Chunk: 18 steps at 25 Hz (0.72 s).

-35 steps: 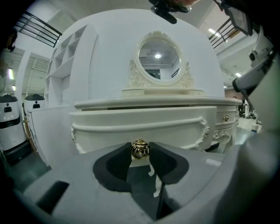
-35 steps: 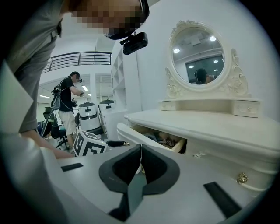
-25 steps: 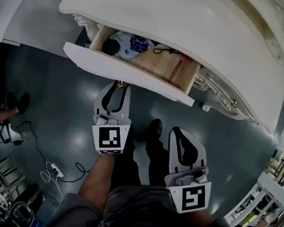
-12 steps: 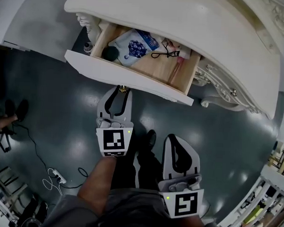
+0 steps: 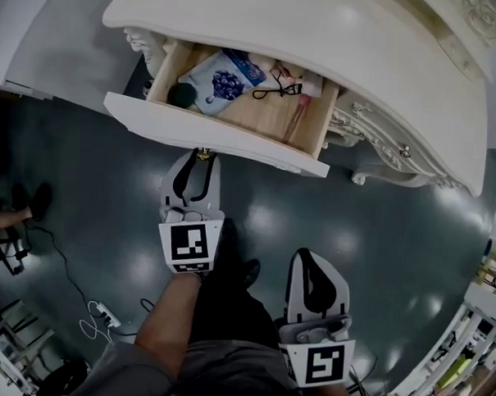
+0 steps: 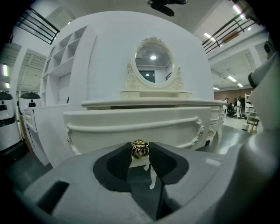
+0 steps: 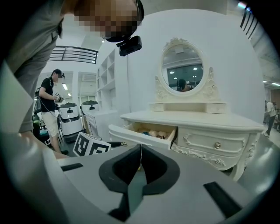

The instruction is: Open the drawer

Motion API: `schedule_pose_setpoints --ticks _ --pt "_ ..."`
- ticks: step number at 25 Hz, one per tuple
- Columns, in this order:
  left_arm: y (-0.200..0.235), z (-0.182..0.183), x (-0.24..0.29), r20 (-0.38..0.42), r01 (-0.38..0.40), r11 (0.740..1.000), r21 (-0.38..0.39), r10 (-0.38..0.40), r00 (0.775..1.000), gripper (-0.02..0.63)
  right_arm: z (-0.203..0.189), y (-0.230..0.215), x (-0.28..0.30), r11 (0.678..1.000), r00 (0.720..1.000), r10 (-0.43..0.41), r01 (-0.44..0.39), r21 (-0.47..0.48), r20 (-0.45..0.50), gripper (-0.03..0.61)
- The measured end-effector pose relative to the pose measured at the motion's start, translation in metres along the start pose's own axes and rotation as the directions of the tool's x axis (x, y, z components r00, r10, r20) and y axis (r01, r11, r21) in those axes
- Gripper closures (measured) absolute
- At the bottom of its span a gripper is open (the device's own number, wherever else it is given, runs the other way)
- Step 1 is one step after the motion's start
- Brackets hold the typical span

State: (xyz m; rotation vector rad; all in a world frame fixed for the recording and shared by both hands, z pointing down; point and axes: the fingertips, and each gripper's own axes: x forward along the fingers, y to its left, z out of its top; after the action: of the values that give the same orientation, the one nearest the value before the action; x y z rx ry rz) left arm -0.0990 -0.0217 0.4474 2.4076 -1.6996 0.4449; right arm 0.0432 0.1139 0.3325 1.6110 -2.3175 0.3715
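Head view: the drawer [image 5: 218, 136] stands pulled out from the dressing table [image 5: 320, 40], with what may be a blue pouch [image 5: 224, 81] inside. In front of the drawer, the left gripper [image 5: 202, 162] clamps its gold knob [image 6: 140, 149]. The right gripper [image 7: 140, 151], farther from the drawer, has its jaws together and holds nothing.

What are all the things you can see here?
dressing table: one, white, in front of the person
drawer: one, white front, wooden inside, standing open
knob: one, gold, on the drawer front
packet: one, blue and white, in the drawer
round thing: one, dark, drawer's left end
eyelash curler: one, black, in the drawer
mirror: one, oval, on the table
power strip: one, white, on the floor
left gripper: grey, shut on the knob
right gripper: grey, shut, empty
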Motion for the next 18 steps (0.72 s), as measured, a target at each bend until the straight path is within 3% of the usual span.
schedule_pose_setpoints --ticks 7,18 --pt "0.001 -0.014 -0.027 0.006 -0.004 1.0 0.001 0.004 1.0 0.48 -0.017 0.018 -0.017 1.0 1.0 0.011 -0.011 -0.011 -0.007 0.565" --pt "0.0 -0.012 -0.033 -0.007 0.0 1.0 -0.009 0.0 1.0 0.48 -0.002 0.019 -0.011 0.999 0.999 0.034 -0.034 -0.027 -0.001 0.565"
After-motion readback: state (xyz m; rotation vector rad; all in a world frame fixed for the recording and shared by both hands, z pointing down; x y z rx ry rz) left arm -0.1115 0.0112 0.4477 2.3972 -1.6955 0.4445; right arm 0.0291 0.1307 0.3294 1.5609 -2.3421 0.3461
